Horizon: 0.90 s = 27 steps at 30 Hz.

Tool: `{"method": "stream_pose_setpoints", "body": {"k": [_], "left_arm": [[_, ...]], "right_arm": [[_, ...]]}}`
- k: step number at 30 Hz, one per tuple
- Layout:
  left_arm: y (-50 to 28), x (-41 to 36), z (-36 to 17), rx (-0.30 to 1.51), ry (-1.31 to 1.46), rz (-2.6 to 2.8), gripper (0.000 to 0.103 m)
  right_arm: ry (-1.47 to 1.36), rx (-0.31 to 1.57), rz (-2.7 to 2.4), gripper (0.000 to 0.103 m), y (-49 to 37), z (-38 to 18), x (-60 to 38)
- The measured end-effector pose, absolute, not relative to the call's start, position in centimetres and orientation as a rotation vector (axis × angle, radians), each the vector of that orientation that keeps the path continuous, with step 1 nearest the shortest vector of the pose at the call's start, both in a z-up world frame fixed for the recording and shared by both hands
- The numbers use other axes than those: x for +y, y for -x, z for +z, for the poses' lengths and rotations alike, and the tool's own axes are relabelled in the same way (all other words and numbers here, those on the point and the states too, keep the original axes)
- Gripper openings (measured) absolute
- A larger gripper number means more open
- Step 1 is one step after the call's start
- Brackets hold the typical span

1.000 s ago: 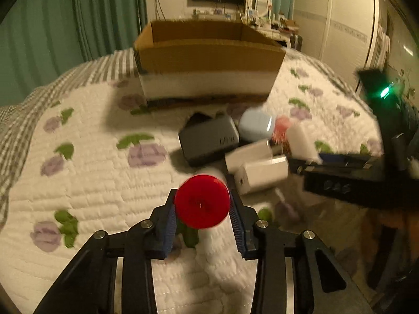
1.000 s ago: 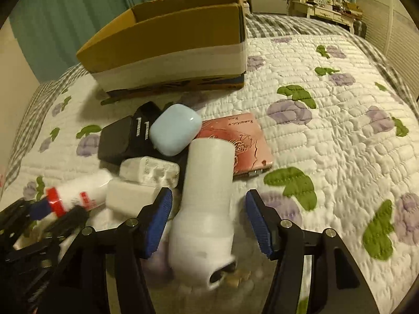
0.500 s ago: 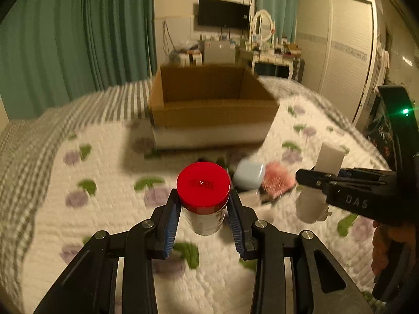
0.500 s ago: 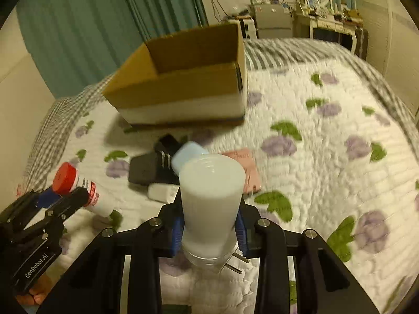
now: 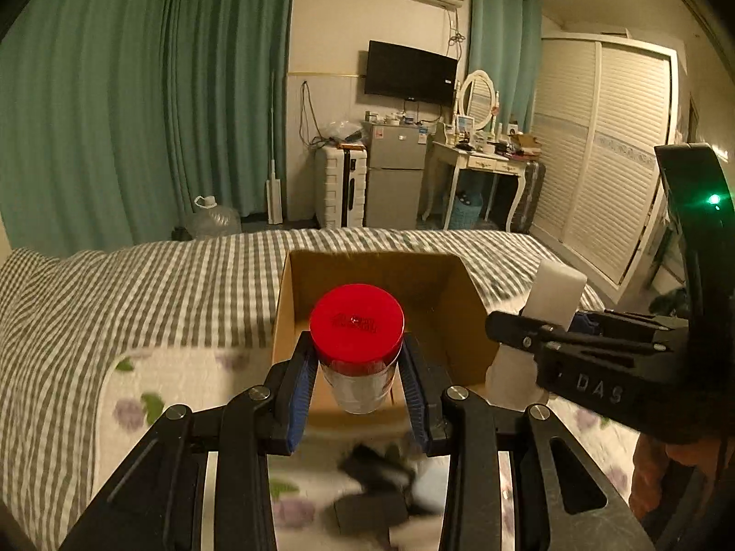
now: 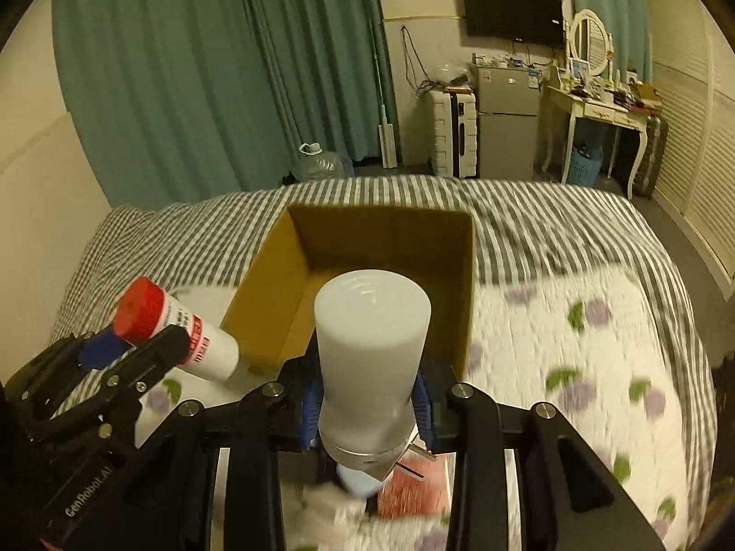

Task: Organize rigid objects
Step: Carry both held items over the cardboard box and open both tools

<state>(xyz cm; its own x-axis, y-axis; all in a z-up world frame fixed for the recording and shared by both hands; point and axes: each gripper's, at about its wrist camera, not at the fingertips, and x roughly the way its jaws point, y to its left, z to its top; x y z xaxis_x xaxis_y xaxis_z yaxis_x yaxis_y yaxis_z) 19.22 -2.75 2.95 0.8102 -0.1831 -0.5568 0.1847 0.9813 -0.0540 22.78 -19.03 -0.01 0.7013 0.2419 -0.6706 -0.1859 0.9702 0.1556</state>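
My left gripper (image 5: 358, 381) is shut on a red-capped bottle (image 5: 356, 344), held in the air in front of the open cardboard box (image 5: 294, 303). The same bottle (image 6: 179, 330) and left gripper (image 6: 124, 358) show at the left of the right wrist view. My right gripper (image 6: 367, 408) is shut on a white cylinder night light (image 6: 372, 349) with plug prongs, held before the box (image 6: 271, 294). The night light (image 5: 542, 321) and the right gripper (image 5: 528, 335) show at the right of the left wrist view.
The box stands on a bed with a floral quilt (image 6: 574, 367) and a striped blanket (image 5: 138, 284). Dark boxes (image 5: 372, 491), a pale blue case (image 6: 363, 482) and a red card (image 6: 413, 491) lie blurred below the grippers. Beyond the bed are a fridge (image 5: 395, 179), a suitcase and a dressing table.
Both grippers have risen off the pile and moved toward the box. The right gripper, open around the night light a second ago, is shut on it and has lifted it.
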Motion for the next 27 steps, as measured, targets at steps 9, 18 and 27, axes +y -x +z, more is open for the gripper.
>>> {"method": "stream_pose_setpoints", "body": {"k": [9,18,27], "left_arm": [[-25.8,-4.3,-2.4,0.692,-0.078,-0.175,0.036],[-25.8,-4.1,-3.8,0.697,-0.040,-0.132,0.059],[-20.3,-4.5,-0.7,0.690,0.002,-0.130,0.060]], "right_arm": [[-0.009,0.905,0.235,0.032,-30.0,-5.1,-18.1],[-0.063,0.772,0.223,0.081,-28.8,-3.7,-21.3],[0.050,0.700,0.164,0.087,-20.3,0.4,-24.1]]}}
